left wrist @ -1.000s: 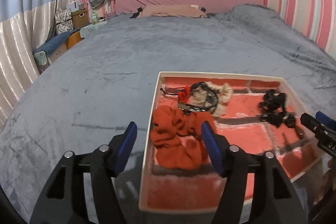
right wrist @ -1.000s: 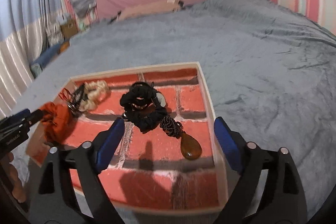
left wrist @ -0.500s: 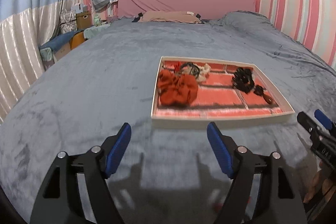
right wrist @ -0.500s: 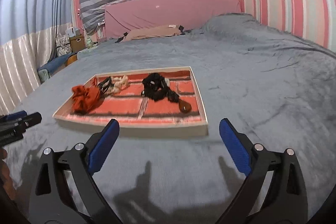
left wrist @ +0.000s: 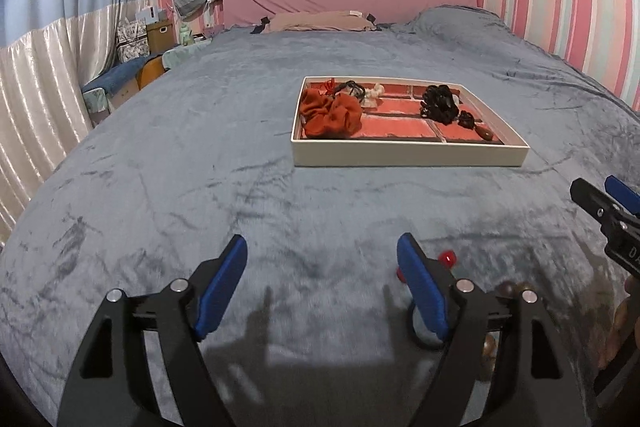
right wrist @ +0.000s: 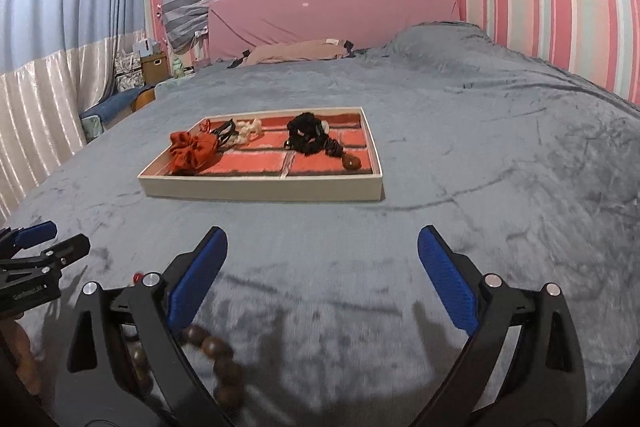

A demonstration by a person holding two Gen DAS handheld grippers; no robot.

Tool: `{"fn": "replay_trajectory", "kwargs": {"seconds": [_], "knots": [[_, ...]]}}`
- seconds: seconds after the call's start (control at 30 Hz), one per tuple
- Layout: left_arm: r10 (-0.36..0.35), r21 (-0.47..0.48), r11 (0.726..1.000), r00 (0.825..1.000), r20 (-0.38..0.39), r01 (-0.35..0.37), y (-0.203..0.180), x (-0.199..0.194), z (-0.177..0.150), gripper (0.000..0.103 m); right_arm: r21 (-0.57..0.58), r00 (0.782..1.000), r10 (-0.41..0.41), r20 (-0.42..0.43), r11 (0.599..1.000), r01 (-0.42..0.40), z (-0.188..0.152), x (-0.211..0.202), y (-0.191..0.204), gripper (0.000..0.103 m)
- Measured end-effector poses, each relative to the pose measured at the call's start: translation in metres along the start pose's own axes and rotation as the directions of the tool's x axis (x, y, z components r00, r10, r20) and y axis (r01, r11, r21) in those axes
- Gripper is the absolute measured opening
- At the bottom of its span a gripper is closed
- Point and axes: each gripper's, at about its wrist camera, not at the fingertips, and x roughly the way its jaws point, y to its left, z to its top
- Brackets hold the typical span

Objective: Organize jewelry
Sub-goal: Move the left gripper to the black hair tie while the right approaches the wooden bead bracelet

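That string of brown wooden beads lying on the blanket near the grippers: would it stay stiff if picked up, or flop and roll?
The bead string lies in a loose curve, so it would probably droop from a pinch. Its round beads look smooth, perhaps slippery between the pads. On the plush blanket, rolling seems unlikely.

Open grey blanket (right wrist: 460,155) around tray (right wrist: 260,189), wooden beads (right wrist: 224,367) beside right gripper (right wrist: 322,277)

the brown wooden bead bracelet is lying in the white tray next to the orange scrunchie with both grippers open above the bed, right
Not quite. The brown wooden bead bracelet lies on the grey blanket close beneath the right gripper, outside the white tray; the right wrist view shows it. The orange scrunchie is in the tray, and both grippers, including the left gripper, are open.
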Motion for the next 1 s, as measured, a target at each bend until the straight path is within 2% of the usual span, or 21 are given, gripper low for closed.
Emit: {"fn": "replay_trajectory", "kwargs": {"seconds": [0.23, 0.57, 1.0], "knots": [[0.004, 0.013, 1.000, 1.000, -0.016, -0.003, -0.004, -0.009, -0.010, 0.076, -0.018, 0.999, 0.000, -0.052, 1.000, -0.001, -0.028, -0.015, 0.011, 0.094], [0.004, 0.015, 1.000, 0.999, -0.052, -0.003, -0.009, -0.006, -0.025, 0.076, -0.041, 0.992, 0.002, -0.125, 0.999, -0.007, -0.044, -0.021, 0.022, 0.094], [-0.072, 0.040, 0.996, 0.993, -0.093, 0.076, -0.017, 0.014, -0.034, 0.076, -0.055, 0.975, 0.008, -0.221, 0.998, -0.021, -0.058, -0.002, 0.026, 0.094]]}}
